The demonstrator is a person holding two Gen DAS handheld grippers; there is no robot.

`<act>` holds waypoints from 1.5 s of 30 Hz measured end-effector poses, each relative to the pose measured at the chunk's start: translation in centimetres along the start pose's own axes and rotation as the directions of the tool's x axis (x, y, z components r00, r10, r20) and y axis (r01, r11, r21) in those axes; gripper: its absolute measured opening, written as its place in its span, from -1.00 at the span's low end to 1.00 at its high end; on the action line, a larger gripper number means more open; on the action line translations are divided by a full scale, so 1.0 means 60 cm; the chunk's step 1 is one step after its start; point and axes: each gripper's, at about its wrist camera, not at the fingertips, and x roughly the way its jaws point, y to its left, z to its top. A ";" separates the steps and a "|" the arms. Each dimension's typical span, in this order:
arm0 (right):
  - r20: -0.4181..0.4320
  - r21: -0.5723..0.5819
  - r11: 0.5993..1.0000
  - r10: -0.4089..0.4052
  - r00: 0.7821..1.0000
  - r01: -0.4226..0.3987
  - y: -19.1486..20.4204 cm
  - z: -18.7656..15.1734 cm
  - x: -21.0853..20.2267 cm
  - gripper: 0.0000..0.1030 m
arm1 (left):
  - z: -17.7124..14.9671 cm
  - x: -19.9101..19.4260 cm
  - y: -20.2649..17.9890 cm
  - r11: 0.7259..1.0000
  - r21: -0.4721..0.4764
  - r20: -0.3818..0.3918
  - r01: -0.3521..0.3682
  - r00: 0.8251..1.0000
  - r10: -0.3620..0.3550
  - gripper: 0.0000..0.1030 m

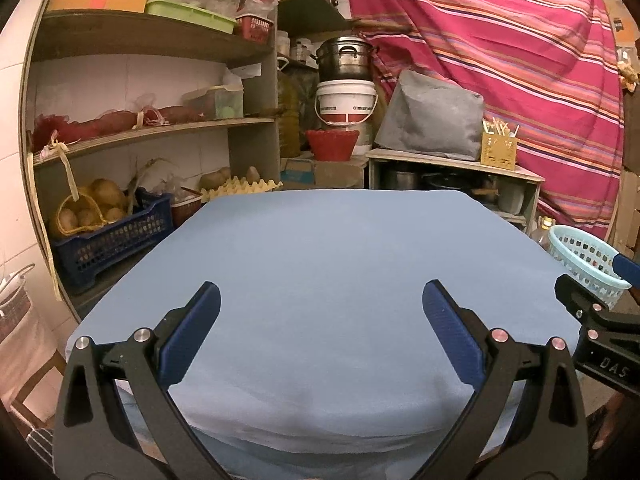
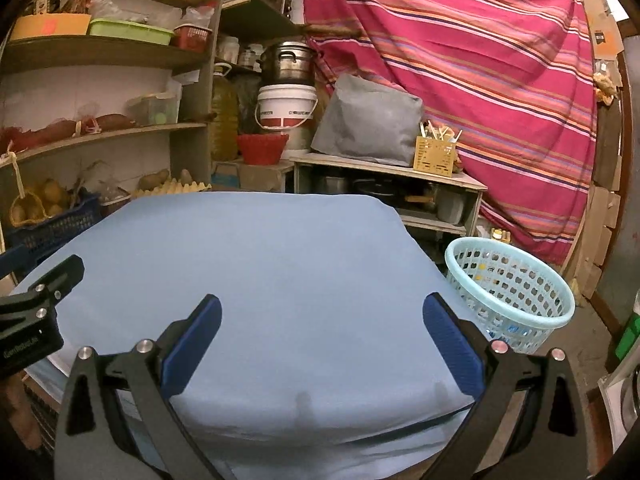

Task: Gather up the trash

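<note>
Blue cloth covers the table (image 2: 280,264), and no trash shows on it. Both the left gripper (image 1: 320,308) and right gripper (image 2: 322,312) hover wide, holding nothing. Off the table's right edge sits the pale basket (image 2: 510,284), nearer the right gripper.

left gripper (image 1: 320,300) black frame | blue ribbed pads (image 1: 192,336) | silver screws (right gripper (image 2: 320,308) alike)

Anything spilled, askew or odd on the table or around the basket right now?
Nothing stands out. The blue cloth lies smooth and bare, the basket stands upright off the table's right edge, and the left gripper and right gripper are open and empty.
</note>
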 end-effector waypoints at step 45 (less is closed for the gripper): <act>0.012 0.002 1.000 -0.011 1.000 0.011 -0.018 0.000 0.003 0.91 | 0.003 0.002 -0.009 1.000 0.026 0.014 -0.004 1.000 0.003 0.90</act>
